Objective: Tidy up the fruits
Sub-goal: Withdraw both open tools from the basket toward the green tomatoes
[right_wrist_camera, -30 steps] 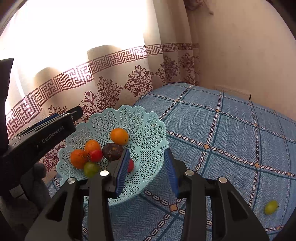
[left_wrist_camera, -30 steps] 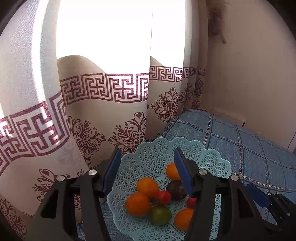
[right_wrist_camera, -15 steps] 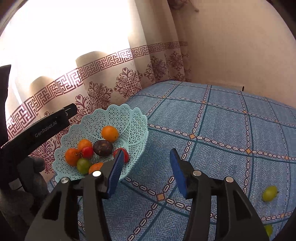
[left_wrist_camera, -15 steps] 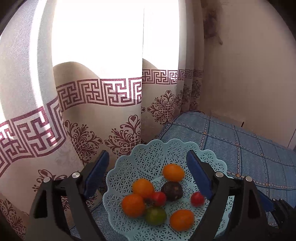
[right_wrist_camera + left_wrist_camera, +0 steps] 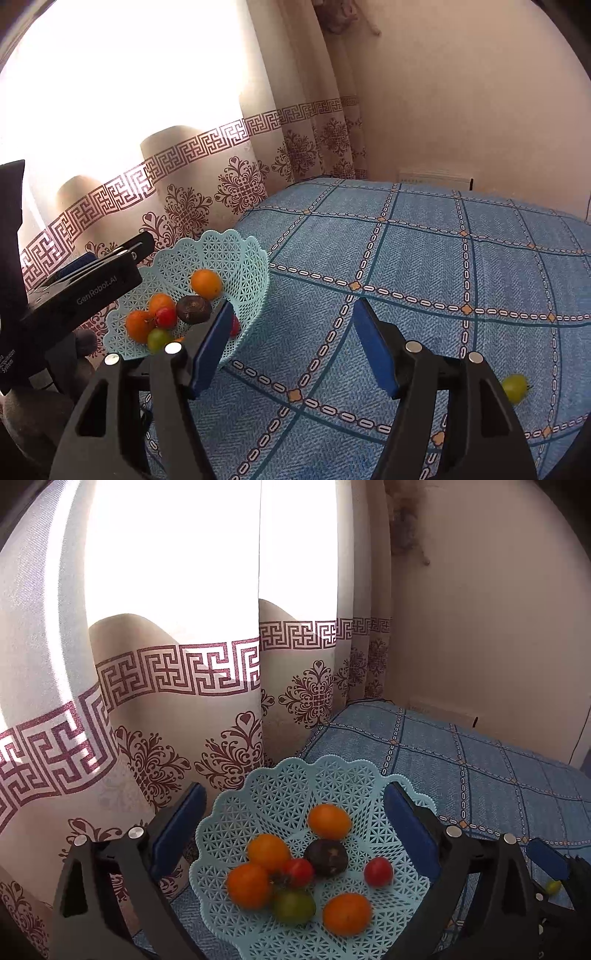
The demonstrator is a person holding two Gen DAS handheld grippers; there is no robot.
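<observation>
Most of the sorting looks done. The pale blue basket (image 5: 295, 797) sits at the corner of the blue checked bed (image 5: 424, 266), next to the curtain (image 5: 177, 686), and it already holds eight pieces. There are four oranges (image 5: 328, 821), two red tomatoes (image 5: 377, 871), a dark plum (image 5: 327, 857) and a green tomato (image 5: 293, 906). They all rest loosely on the basket floor.

Your left tool (image 5: 295, 830) hangs above the basket with its jaws spread wide, and nothing is between them. Your right tool (image 5: 291, 347) is also wide and empty. It hovers over bare bedcover just beside the basket rim.

What remains, as far as you can see, is one green fruit (image 5: 514, 387) lying alone on the cover. It is well apart from the basket, to the right of your right tool and partly hidden behind its arm. That tool is the nearer one for fetching it. The lower edge of the bed is out of view, so you cannot tell whether anything more lies there.
</observation>
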